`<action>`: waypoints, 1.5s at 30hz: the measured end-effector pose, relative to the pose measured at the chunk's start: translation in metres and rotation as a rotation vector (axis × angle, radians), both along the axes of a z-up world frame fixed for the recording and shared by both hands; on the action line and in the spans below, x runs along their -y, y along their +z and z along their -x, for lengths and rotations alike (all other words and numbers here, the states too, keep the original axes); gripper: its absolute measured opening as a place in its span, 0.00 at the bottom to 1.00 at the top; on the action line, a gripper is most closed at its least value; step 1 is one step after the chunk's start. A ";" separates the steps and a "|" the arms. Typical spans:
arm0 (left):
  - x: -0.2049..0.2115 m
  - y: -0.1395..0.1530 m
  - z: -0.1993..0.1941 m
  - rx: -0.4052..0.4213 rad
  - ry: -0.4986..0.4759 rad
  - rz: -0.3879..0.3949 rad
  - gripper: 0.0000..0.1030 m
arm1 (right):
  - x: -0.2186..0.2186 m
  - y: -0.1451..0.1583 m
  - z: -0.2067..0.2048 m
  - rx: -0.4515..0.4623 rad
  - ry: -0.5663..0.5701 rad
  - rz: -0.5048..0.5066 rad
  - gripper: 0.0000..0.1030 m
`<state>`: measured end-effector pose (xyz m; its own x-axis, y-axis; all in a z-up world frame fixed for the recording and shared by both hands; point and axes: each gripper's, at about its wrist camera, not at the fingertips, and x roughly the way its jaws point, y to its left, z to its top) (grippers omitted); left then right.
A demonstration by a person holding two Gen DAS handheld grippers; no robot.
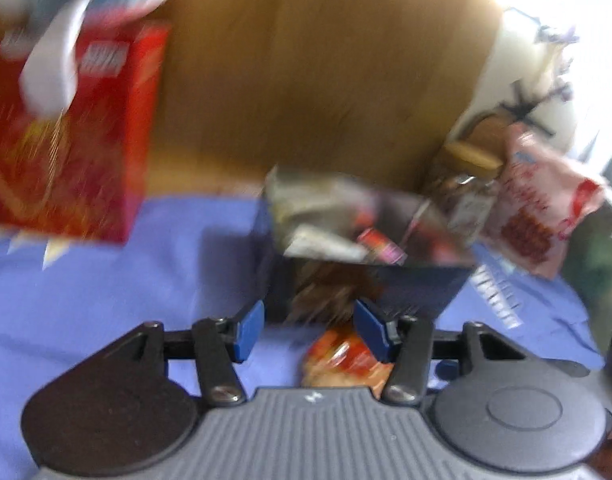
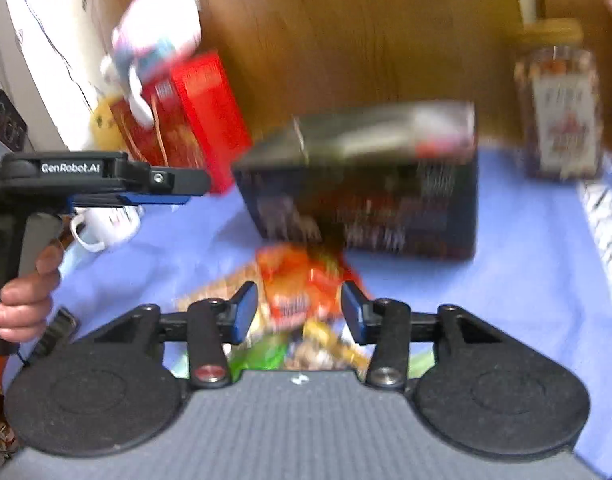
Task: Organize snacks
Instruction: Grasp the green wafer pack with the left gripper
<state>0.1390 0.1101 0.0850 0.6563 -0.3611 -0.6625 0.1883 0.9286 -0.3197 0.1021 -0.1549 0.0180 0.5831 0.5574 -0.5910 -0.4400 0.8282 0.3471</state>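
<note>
Both views blurred. Left claw [image 1: 308, 330] & right claw [image 2: 299, 312] apart, empty, over orange snack pack [image 2: 301, 284]; dark box [image 2: 366, 196] behind.

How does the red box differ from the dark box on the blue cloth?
The red box stands tall and leans at the back left, a plush toy on top; the dark box lies low, wide and central. Red is bright; the dark one is near black. Both rest on the blue cloth.

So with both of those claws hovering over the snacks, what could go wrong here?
The right gripper is open over a loose heap of snack packets, so it might pinch two at once. The glass jar stands near the dark box; a wide swing could tip it. The pictures are blurred, so aim may be off.
</note>
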 end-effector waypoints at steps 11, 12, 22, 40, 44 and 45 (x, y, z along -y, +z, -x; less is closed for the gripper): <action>0.018 -0.030 0.029 -0.119 -0.066 0.035 0.33 | -0.017 -0.013 -0.023 -0.120 -0.028 -0.088 0.49; 0.017 -0.029 0.036 -0.118 -0.074 0.035 0.33 | -0.019 -0.011 -0.016 -0.114 0.000 -0.087 0.49; -0.025 -0.016 0.087 -0.069 0.007 0.107 0.33 | 0.003 0.024 0.061 0.014 0.148 -0.156 0.48; 0.005 -0.047 0.081 -0.144 -0.033 0.142 0.34 | -0.035 -0.023 0.079 0.102 0.130 0.097 0.39; -0.001 -0.041 0.102 -0.127 -0.031 0.115 0.33 | -0.042 -0.018 0.095 0.087 0.153 0.072 0.29; -0.005 -0.039 0.110 -0.123 -0.021 0.105 0.33 | -0.043 -0.017 0.102 0.078 0.172 0.051 0.27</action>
